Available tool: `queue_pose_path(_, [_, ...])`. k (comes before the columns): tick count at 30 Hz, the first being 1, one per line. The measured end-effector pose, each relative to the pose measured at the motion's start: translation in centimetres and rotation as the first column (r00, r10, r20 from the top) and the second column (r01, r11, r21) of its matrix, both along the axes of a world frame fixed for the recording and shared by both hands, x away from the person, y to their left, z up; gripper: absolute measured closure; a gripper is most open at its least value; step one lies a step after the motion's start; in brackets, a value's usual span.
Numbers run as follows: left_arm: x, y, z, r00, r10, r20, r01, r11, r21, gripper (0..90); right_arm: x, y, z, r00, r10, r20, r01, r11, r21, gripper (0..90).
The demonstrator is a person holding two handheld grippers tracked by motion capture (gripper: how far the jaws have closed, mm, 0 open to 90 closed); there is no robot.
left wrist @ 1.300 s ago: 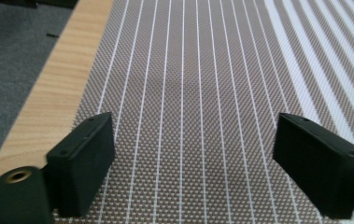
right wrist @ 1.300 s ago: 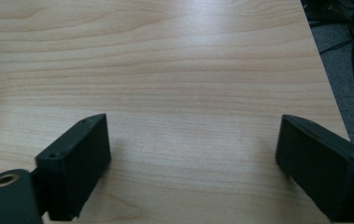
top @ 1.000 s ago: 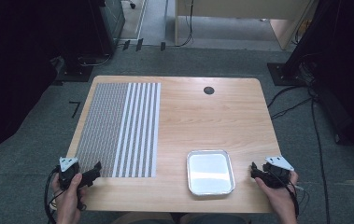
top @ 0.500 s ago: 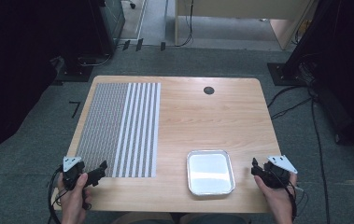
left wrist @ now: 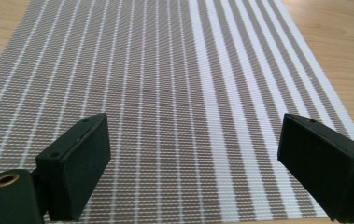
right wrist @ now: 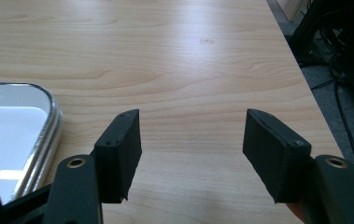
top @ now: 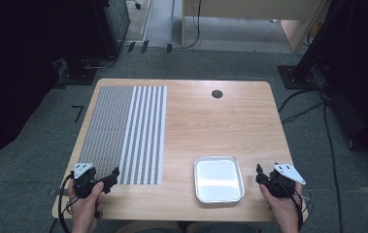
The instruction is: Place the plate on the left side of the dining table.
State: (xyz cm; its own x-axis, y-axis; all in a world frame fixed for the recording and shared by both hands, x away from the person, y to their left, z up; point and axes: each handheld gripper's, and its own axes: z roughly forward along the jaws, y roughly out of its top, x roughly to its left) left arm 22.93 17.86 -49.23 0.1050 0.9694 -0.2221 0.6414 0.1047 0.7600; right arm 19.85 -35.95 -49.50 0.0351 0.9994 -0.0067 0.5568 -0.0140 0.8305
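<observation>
Grey carpet floor (top: 36, 160) surrounds a pale wooden surface (top: 220, 126); dark equipment and cables stand at the room's edges.

High view. Striped woven placemat (top: 125, 133) lies flat on the surface's 9 o'clock half, its fine-lined part toward the edge and its broad white stripes toward the middle. Small black round grommet (top: 217, 93) sits at about 12 o'clock, near the far edge. Shiny metal tray (top: 219, 178), nothing in it, sits toward 5 o'clock, near the front edge. Left gripper (top: 114, 175), held in a hand at 7 o'clock, has its tips just over the placemat's near corner. Right gripper (top: 259, 174), held in a hand at 5 o'clock, sits just beside the tray's right rim, apart from it.

Left gripper view. Left gripper (left wrist: 193, 163) jaws stand wide apart, nothing between them; they have just been opening. Placemat (left wrist: 174, 84) runs away toward 12 o'clock beneath and ahead of them, with its near edge just showing at 5 o'clock. Whether the jaws touch the weave cannot be told.

Right gripper view. Right gripper (right wrist: 192, 149) jaws stand fairly wide with bare wood (right wrist: 188, 51) between them; they have just been closing, with nothing gripped. Tray (right wrist: 48, 135) rim lies at 9 o'clock, just beside the left jaw and clear of it. Surface edge and cables on the floor lie toward 2 o'clock.
</observation>
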Motion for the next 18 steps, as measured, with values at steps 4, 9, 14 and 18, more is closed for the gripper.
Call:
queue_pose_path(4, [-0.1, -0.8, -0.1, 0.9998, -0.021, -0.005, 0.021, 0.9997, 0.012, 9.4, -0.1, 0.8, 0.0, 0.9997, 0.024, 0.006, -0.024, 1.000, 0.004, 39.7])
queue_pose_path(9, [-0.1, -1.5, -0.1, 0.9993, -0.037, -0.010, 0.037, 0.9993, 0.001, 9.4, -0.3, 1.6, 0.3, 0.9987, 0.045, 0.024, -0.046, 0.998, 0.033, 42.4])
queue_pose_path(14, [-0.2, -2.1, -0.1, 0.9987, -0.049, -0.013, 0.049, 0.9988, -0.004, 9.4, -0.3, 2.1, 0.3, 0.9980, 0.062, 0.015, -0.063, 0.997, 0.046, 43.9])
queue_pose_path(18, [-0.2, -2.7, -0.2, 0.9977, -0.066, -0.014, 0.066, 0.9978, 0.000, 9.4, -0.4, 2.4, 0.5, 0.9966, 0.080, 0.022, -0.081, 0.995, 0.061, 43.8])
